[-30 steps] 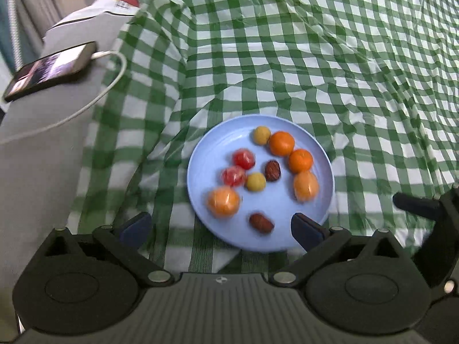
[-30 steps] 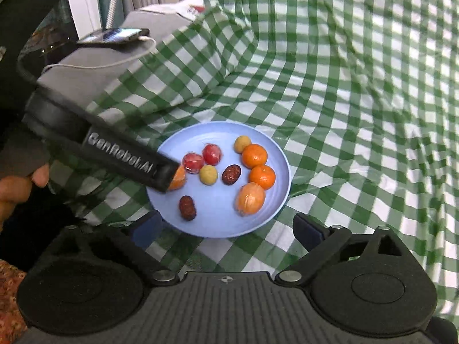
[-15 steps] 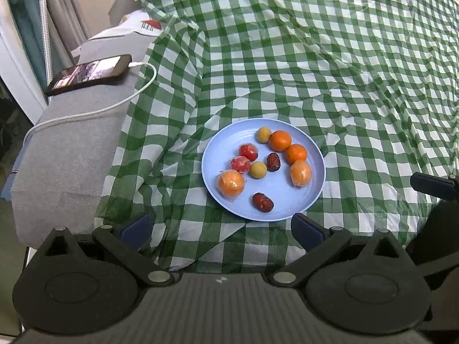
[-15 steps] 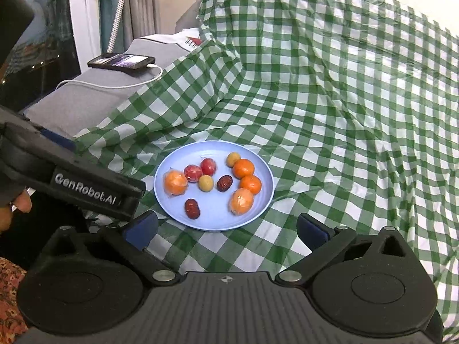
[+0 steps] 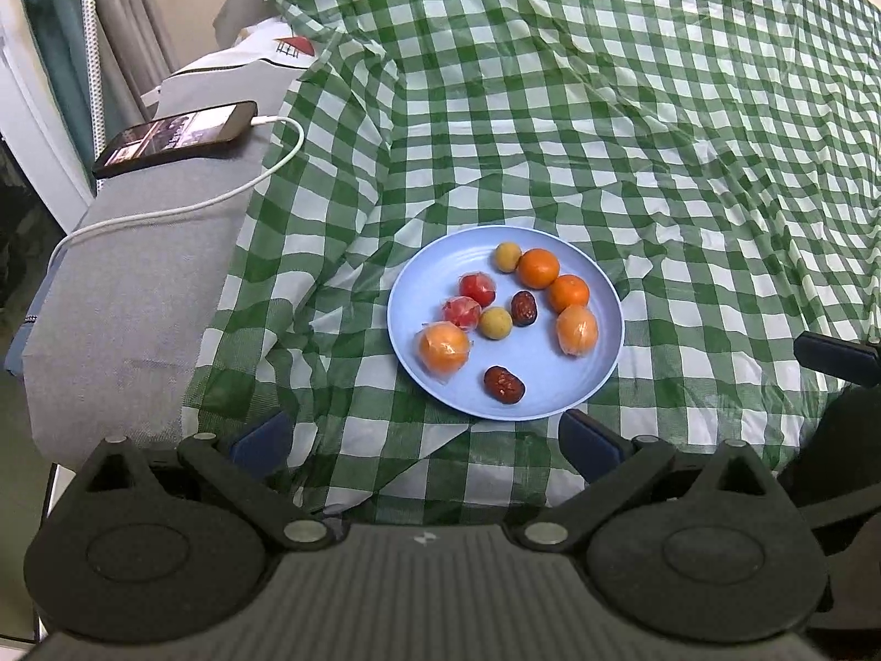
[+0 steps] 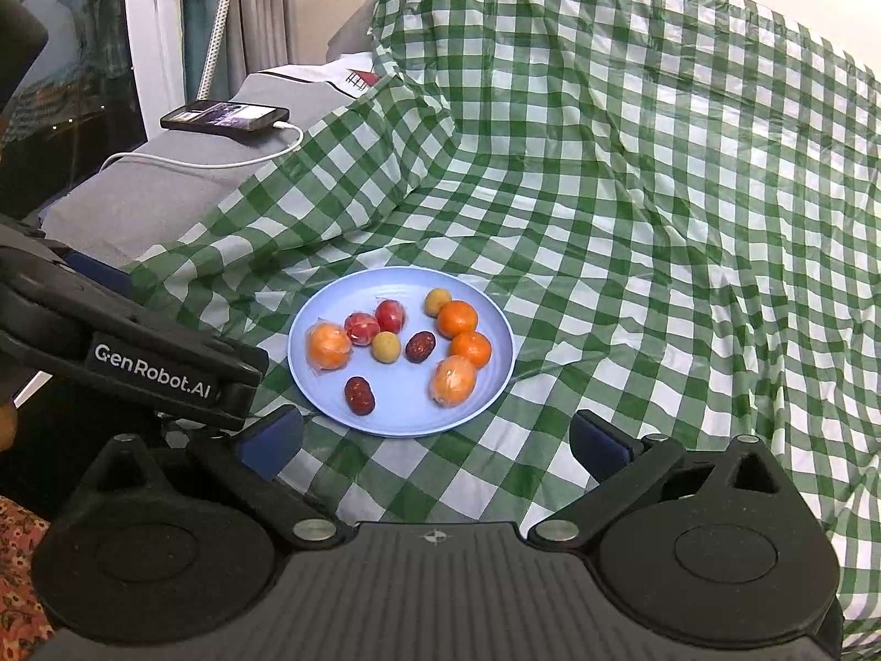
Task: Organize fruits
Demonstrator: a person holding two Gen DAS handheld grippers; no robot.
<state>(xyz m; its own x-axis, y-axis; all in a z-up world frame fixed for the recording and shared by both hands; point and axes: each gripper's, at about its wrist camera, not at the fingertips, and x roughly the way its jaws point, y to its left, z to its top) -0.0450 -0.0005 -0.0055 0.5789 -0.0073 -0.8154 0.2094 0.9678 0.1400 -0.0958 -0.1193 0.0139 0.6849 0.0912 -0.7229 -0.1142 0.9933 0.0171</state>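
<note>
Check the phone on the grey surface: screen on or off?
On. The phone lies flat with its screen lit, showing an image, and a white cable is plugged into its end.

Green-and-white checked cloth [image 5: 605, 126] is covering a raised surface, lying rumpled and creased. A light blue plate [image 5: 550, 391] is sitting directly on the cloth near its front edge. Beside it, a grey padded surface [image 5: 132, 297] is lying bare, carrying a phone [image 5: 176, 137] with a white cable [image 5: 181, 209] plugged in.
</note>
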